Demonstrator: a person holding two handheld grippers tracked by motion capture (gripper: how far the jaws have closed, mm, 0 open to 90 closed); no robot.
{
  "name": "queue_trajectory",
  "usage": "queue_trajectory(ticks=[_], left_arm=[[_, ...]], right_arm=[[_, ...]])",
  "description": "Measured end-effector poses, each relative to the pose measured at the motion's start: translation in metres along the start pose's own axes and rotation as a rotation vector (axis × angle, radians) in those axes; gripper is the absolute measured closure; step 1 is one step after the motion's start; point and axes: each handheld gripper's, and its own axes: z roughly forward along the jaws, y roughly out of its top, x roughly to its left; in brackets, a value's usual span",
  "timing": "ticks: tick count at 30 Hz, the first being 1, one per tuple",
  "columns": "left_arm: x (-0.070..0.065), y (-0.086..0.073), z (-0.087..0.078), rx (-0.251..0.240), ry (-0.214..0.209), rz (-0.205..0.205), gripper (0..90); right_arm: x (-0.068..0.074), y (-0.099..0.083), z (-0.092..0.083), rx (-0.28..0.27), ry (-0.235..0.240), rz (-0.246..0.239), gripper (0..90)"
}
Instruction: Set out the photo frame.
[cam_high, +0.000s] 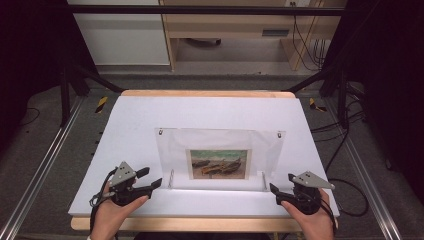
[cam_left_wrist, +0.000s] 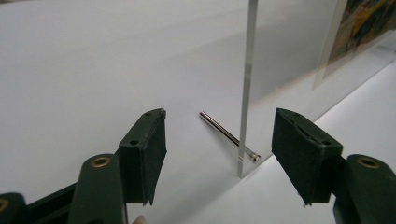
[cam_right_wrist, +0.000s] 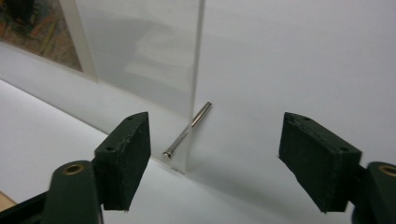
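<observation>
The clear frame (cam_high: 220, 160) stands upright between both released claws, left claw (cam_high: 156, 183) and right claw (cam_high: 273, 188), its long axis running from one to the other

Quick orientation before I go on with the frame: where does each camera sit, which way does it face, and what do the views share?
High view: above the person's side, looking forward and down at the white table and upright clear picture frame; both hands, left gripper, right gripper show.
Left gripper view: rides the left gripper, jaws open, facing the frame's edge and metal pin.
Right gripper view: rides the right gripper, jaws open, facing the other edge and pin.
Shared: frame and painting.
</observation>
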Motion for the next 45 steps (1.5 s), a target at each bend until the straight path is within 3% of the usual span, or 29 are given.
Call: queue_trajectory(ticks=[10,17,20,22,32,45], left_arm=[[0.023,-0.002,-0.01,-0.035,0.072,-0.008,27.8],[0.03,-0.002,-0.007,-0.019,0.092,0.022,26.4],[0.034,-0.002,-0.002,-0.01,0.091,0.022,26.1],[0.036,-0.002,0.001,0.0,0.088,0.017,26.1],[0.05,0.005,0.016,0.044,0.081,0.027,25.6],[0.062,0.017,0.031,0.024,0.092,0.037,25.6]], right_arm=[[-0.018,-0.003,-0.003,0.001,-0.098,0.042,9.6],[-0.027,-0.005,0.006,0.038,-0.149,0.042,8.8],[-0.032,-0.003,0.009,0.041,-0.154,0.043,8.8],[-0.034,-0.001,0.011,0.036,-0.142,0.072,8.9],[-0.051,0.01,0.021,0.057,-0.169,0.058,9.3],[-0.063,0.02,0.035,0.056,-0.187,0.075,10.6]])
